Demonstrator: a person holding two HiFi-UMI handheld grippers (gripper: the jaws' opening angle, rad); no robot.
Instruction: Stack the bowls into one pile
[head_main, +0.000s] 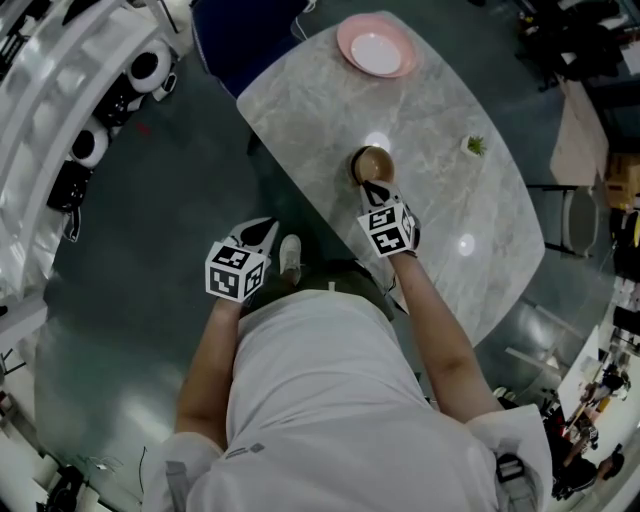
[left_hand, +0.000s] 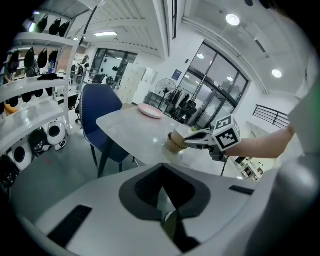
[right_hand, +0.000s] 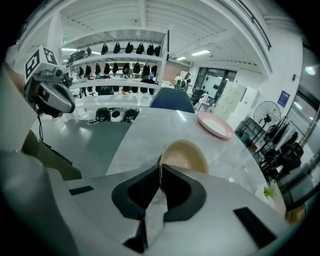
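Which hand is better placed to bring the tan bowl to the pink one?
Right. The right tongs pinch the tan bowl by its rim; the left tongs are shut, empty, off the table.

On the desk (head_main: 470, 210), the far bowl (head_main: 376, 48) sits at the far end. The near bowl (head_main: 371, 164) lies tilted mid-desk, the right tongs (head_main: 378, 188) clamped on its near rim. A small plant (head_main: 476, 146) stands to its right. The left tongs (head_main: 262, 232) hang beyond the desk's near-left edge, over the floor (head_main: 150, 250). A chair (head_main: 240, 40) stands far left.
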